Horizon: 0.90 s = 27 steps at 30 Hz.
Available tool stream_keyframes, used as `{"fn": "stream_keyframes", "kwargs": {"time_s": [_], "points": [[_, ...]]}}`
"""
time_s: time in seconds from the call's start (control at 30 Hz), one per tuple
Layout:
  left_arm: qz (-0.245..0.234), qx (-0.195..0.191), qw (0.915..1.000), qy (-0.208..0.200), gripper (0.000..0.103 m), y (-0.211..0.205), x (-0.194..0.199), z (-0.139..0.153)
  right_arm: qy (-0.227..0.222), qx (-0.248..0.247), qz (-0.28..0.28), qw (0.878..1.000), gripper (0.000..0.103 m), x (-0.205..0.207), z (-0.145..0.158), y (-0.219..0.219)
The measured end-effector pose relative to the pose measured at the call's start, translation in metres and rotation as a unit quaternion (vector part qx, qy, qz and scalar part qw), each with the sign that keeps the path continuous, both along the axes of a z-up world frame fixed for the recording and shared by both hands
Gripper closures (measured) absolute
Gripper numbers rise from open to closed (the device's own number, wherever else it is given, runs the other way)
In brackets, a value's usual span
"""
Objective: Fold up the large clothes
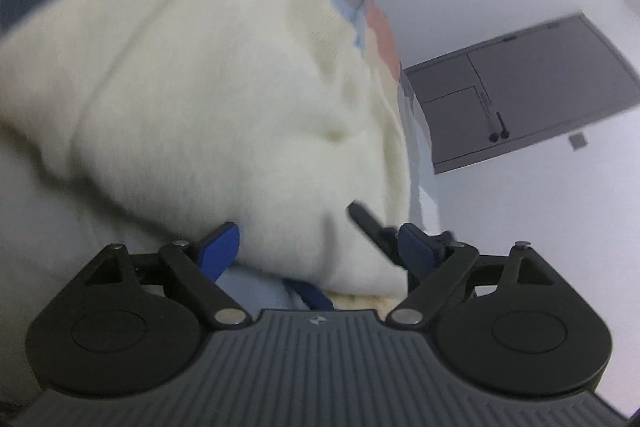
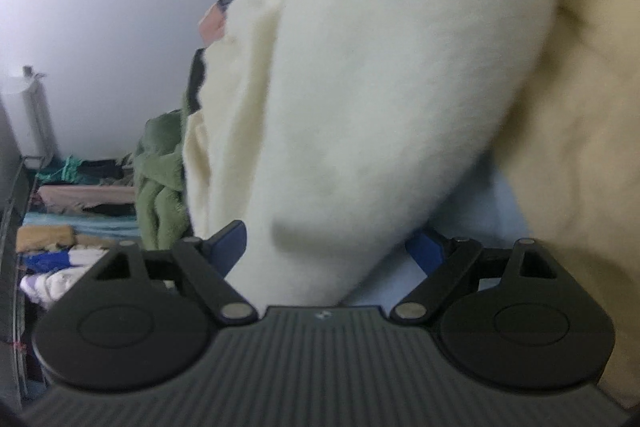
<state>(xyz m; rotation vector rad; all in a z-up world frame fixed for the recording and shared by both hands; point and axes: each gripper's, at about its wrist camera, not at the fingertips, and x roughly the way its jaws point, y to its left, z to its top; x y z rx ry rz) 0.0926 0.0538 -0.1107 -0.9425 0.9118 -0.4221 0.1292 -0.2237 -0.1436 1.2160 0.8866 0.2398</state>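
Observation:
A large cream fleece garment (image 1: 208, 99) fills most of the left wrist view and hangs in the air. My left gripper (image 1: 320, 247) has its blue pads (image 1: 218, 247) spread wide, with a thick fold of the garment bunched between them. The same cream garment (image 2: 360, 87) fills the right wrist view. My right gripper (image 2: 332, 247) also has its blue pads (image 2: 228, 243) wide apart with a thick roll of the cloth between them. The fingertips are hidden by cloth in both views, so the grip is unclear.
A grey panel (image 1: 520, 91) shows on the white surface behind the garment. In the right wrist view a green garment (image 2: 160, 179) and a heap of mixed clothes (image 2: 72, 227) lie at the left. A tan cloth (image 2: 580, 147) is at the right.

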Motion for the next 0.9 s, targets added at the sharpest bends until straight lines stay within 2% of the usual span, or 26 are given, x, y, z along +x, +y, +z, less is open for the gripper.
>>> {"fn": "stream_keyframes", "kwargs": {"time_s": [0.1, 0.23, 0.3, 0.37, 0.5, 0.57, 0.73, 0.83, 0.9], "points": [[0.004, -0.051, 0.9979, 0.039, 0.013, 0.003, 0.004, -0.019, -0.042, -0.009, 0.003, 0.999, 0.014, -0.001, 0.014, 0.006], [0.032, -0.108, 0.9908, 0.076, 0.013, 0.010, 0.008, -0.042, -0.112, 0.034, -0.015, 0.993, 0.014, -0.009, 0.033, -0.002], [0.056, -0.126, 0.9868, 0.085, 0.013, 0.015, 0.008, -0.051, -0.128, 0.038, -0.020, 0.991, 0.014, -0.012, 0.039, -0.002], [0.091, -0.148, 0.9805, 0.091, 0.013, 0.024, 0.007, -0.058, -0.117, 0.036, -0.023, 0.992, 0.014, -0.010, 0.037, -0.001], [0.148, -0.191, 0.9653, 0.098, 0.014, 0.036, 0.003, -0.069, -0.061, 0.033, -0.036, 0.997, 0.014, -0.012, 0.018, -0.007], [0.167, -0.194, 0.9619, 0.097, 0.015, 0.039, 0.001, -0.070, -0.043, 0.024, -0.046, 0.998, 0.014, -0.012, 0.012, -0.009], [0.211, -0.171, 0.9583, 0.088, 0.015, 0.047, -0.004, -0.065, -0.026, 0.006, -0.086, 0.996, 0.015, -0.020, 0.007, -0.020], [0.232, -0.154, 0.9565, 0.087, 0.024, 0.049, -0.005, -0.062, -0.018, -0.027, -0.130, 0.991, 0.016, -0.028, 0.006, -0.034], [0.235, -0.134, 0.9589, 0.086, 0.032, 0.049, -0.001, -0.059, -0.011, -0.047, -0.160, 0.986, 0.020, -0.033, 0.005, -0.043]]}}
